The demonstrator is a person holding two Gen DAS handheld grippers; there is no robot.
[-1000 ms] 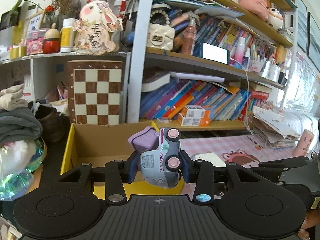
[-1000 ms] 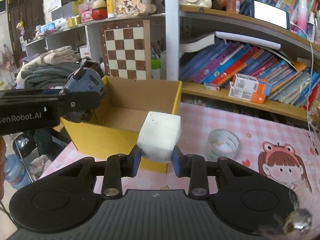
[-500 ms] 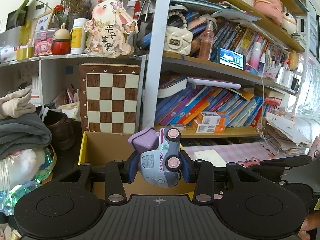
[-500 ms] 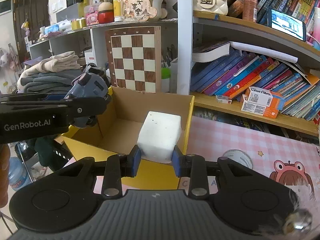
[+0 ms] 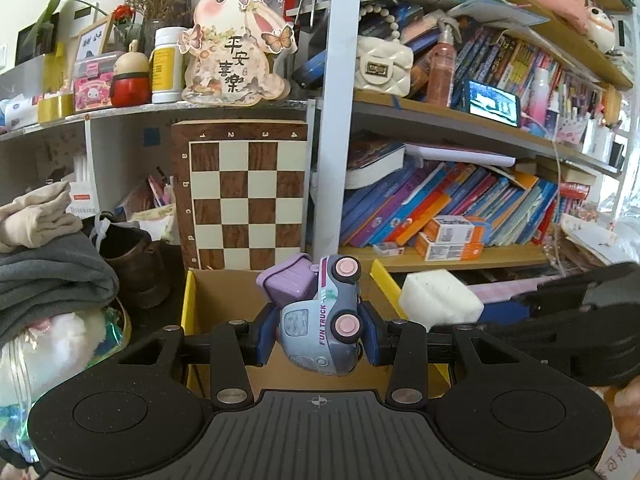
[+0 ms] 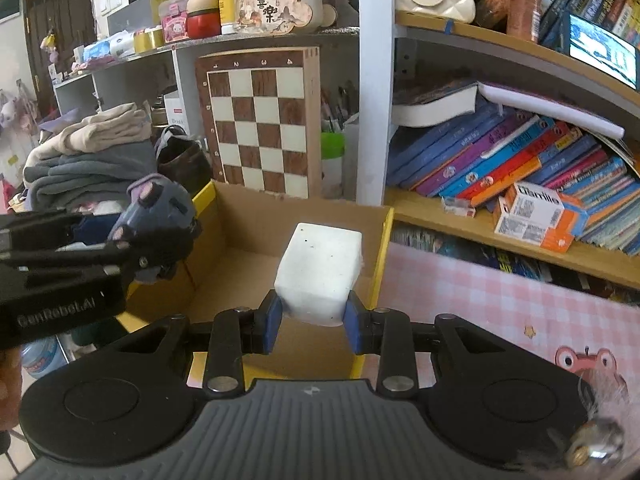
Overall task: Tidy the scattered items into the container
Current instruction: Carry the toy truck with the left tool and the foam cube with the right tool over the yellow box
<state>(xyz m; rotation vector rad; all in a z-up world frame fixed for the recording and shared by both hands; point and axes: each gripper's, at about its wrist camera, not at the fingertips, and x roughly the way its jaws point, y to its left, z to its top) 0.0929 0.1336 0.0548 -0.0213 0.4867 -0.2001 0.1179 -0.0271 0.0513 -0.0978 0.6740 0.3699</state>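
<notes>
My left gripper (image 5: 319, 338) is shut on a grey-and-lilac toy truck (image 5: 320, 316) with pink wheels, held on its side above the open cardboard box (image 5: 224, 304) with yellow outer walls. In the right wrist view that truck (image 6: 160, 208) hangs over the box's left wall. My right gripper (image 6: 314, 322) is shut on a white foam cube (image 6: 320, 272), held above the box (image 6: 256, 224) interior near its right wall. The cube (image 5: 438, 300) also shows at the right in the left wrist view.
A chessboard (image 6: 262, 120) leans upright behind the box. Bookshelves with slanted books (image 6: 520, 160) run to the right. Folded clothes (image 5: 44, 256) and a brown bag (image 5: 132, 260) pile at the left. A pink checked tablecloth (image 6: 500, 296) with a frog print lies right of the box.
Both grippers have moved forward and over the box, each keeping its object. The white cube has come into the left wrist view at the right.
</notes>
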